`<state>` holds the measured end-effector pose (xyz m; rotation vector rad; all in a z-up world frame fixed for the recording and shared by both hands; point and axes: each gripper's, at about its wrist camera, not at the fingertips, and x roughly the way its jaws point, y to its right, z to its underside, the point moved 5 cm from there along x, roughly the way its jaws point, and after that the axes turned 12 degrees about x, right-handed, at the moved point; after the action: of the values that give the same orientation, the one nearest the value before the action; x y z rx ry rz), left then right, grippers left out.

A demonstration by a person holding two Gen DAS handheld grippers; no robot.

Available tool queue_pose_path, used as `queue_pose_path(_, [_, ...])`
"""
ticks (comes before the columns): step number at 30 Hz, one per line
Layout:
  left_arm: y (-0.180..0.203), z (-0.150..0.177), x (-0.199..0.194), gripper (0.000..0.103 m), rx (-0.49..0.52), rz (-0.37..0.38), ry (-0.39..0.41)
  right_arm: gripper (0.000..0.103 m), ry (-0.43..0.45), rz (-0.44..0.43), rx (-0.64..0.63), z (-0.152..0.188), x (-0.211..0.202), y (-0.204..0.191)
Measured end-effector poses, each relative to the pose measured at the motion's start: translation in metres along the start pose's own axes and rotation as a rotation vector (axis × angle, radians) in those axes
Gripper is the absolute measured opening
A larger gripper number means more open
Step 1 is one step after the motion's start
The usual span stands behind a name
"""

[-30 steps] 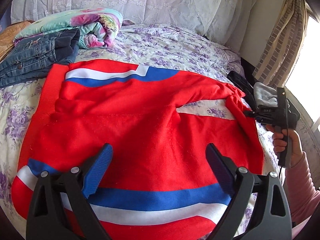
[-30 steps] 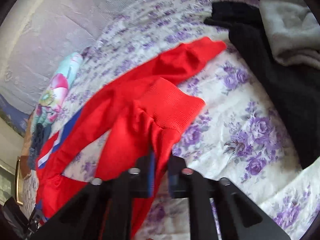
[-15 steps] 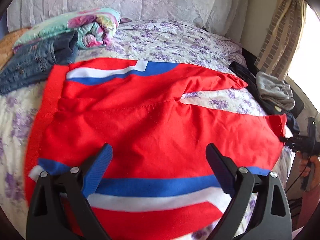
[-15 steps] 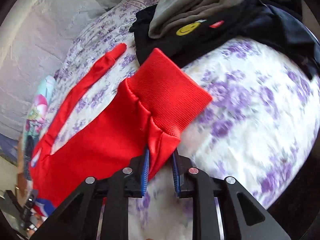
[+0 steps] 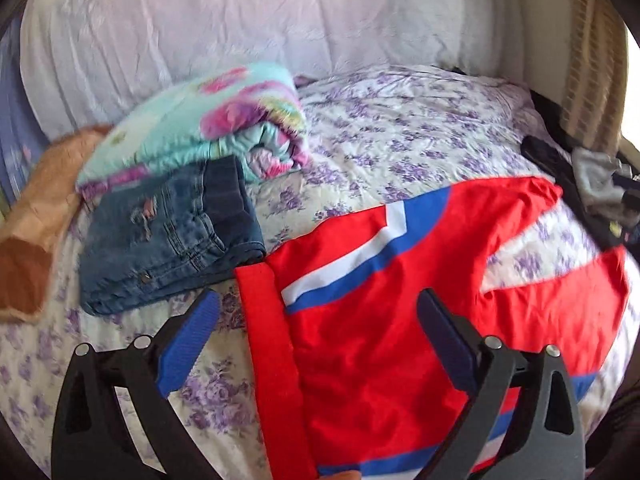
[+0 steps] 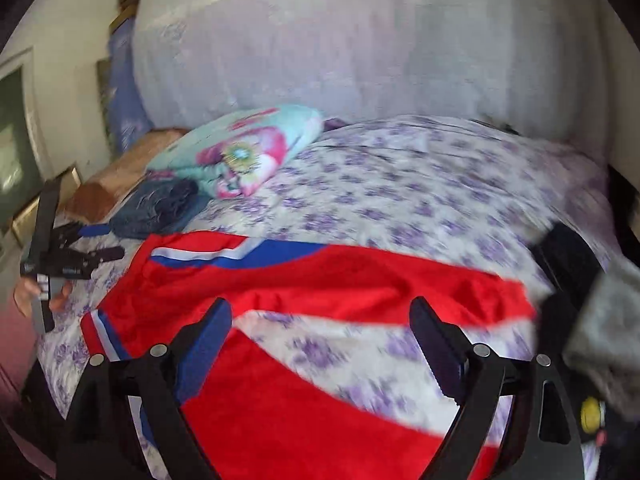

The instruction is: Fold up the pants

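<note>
The bed has a white cover with little purple flowers. Red pants with blue and white stripes lie flat on it, right under and in front of the tool's two fingers. Their two legs spread apart to the right, with flowery cover showing between them. Folded blue jeans lie ahead and to the left, touching a rolled blanket in light blue and pink just behind them. Far off to the right, dark clothes and a grey cloth sit at the bed's edge.
</note>
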<state>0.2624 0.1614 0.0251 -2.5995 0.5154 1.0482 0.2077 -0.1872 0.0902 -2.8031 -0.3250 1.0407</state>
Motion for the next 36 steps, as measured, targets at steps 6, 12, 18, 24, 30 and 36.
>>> queue_pose_path(6, [-0.023,-0.021,0.029,0.096,-0.110,0.196,-0.056,0.091,-0.233,-0.119,-0.057,-0.036,0.095,-0.033])
queue_pose_path(12, [-0.025,-0.029,0.053,0.096,0.006,0.255,-0.120,0.089,-0.374,-0.180,-0.235,-0.033,0.163,-0.042])
queue_pose_path(18, [-0.033,-0.014,0.063,0.096,0.063,0.277,-0.131,0.059,-0.512,-0.194,-0.369,-0.034,0.229,-0.041])
queue_pose_path(24, [-0.035,0.008,0.080,0.096,0.092,0.322,-0.183,0.061,-0.601,-0.182,-0.489,-0.029,0.276,-0.035])
queue_pose_path(30, [-0.042,0.018,0.104,0.096,0.018,0.368,-0.227,0.039,-0.659,-0.229,-0.513,-0.018,0.288,-0.035])
queue_pose_path(36, [-0.051,0.014,0.126,0.060,-0.076,0.397,-0.234,0.008,-0.629,-0.227,-0.517,-0.015,0.261,-0.034])
